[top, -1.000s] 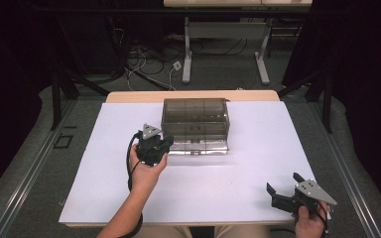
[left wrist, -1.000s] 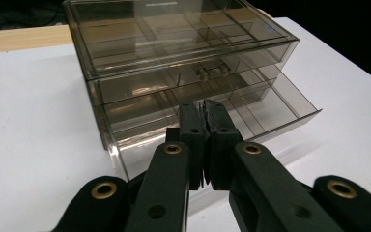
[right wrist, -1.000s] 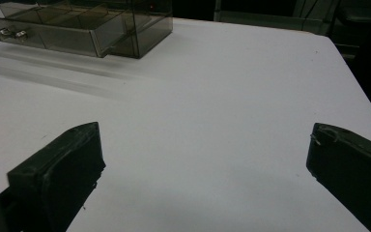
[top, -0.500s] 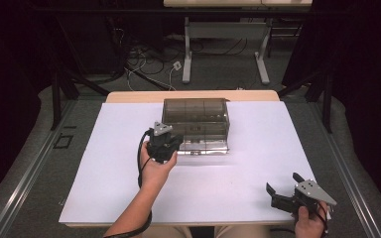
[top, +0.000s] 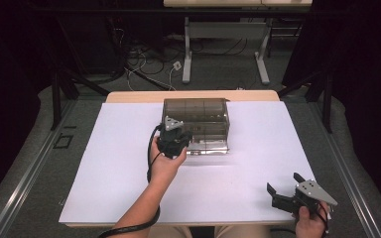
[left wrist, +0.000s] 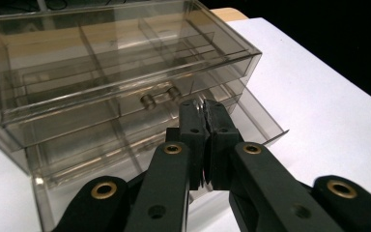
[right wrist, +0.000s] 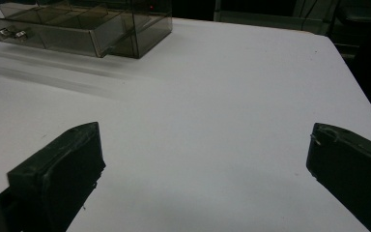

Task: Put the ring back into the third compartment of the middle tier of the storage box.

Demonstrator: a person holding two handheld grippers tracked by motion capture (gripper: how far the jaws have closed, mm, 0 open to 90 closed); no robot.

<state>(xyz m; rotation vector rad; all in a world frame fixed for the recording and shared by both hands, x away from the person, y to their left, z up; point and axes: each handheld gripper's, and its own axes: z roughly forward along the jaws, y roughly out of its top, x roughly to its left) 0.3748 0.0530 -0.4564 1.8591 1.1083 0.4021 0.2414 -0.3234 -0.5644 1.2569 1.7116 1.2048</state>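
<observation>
Smoky clear plastic drawer box (top: 197,119) stands on the white table (top: 109,163), toward the far edge and about mid-width. Two tiers: the upper drawer (left wrist: 101,104) sits flush in the case; the lower drawer (left wrist: 140,145) is pulled partway out toward the person, its front wall standing clear of the case.

Left gripper (top: 174,140), held in the left hand (top: 166,163), is at the box's near left front corner. Jaws pressed together, nothing between them. In the left gripper view the closed tips (left wrist: 204,107) lie just beside and slightly below the small knob (left wrist: 160,96) on the upper drawer front; contact with the knob cannot be told. The tips lie over the pulled-out lower drawer.

Right gripper (top: 284,187), held in the right hand (top: 310,223), is at the near right edge of the table, well apart from the box. Jaws spread wide, nothing between them; bare table surface between the two pads (right wrist: 58,169) in the right gripper view. From there the box (right wrist: 77,24) is far off, at upper left, a knob (right wrist: 10,34) visible on its drawer front.
</observation>
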